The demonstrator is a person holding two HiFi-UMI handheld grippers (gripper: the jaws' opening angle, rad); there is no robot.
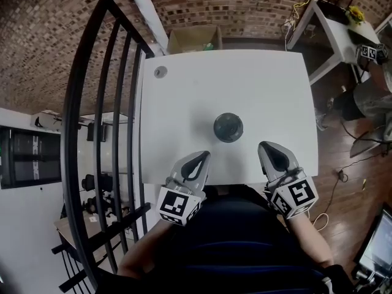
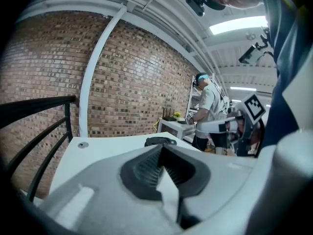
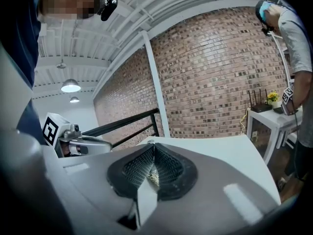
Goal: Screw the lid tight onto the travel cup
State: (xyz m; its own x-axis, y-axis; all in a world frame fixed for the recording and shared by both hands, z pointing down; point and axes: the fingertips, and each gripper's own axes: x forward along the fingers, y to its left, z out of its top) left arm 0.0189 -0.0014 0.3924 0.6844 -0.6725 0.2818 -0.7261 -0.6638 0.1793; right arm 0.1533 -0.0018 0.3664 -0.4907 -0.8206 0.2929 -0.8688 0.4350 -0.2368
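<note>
On the desk [image 1: 245,84] the travel cup [image 1: 228,127] stands lidded, apart from the left gripper [image 1: 204,155] and right gripper [image 1: 265,146], both pressed together empty: tightening looks either finished or unstarted.

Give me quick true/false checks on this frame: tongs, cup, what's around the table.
1. Both the left tongs and the right tongs are shut with nothing in them. True.
2. The left tongs grip the cup. False: the cup stands alone, apart from both tongs.
3. The cup stands on the white table, beyond the tongs and roughly between them. True.
4. The black railing runs along the table's right side. False: in the head view it is on the left.
5. The cardboard box sits on the table. False: it is past the table's far edge, not on the top.
</note>
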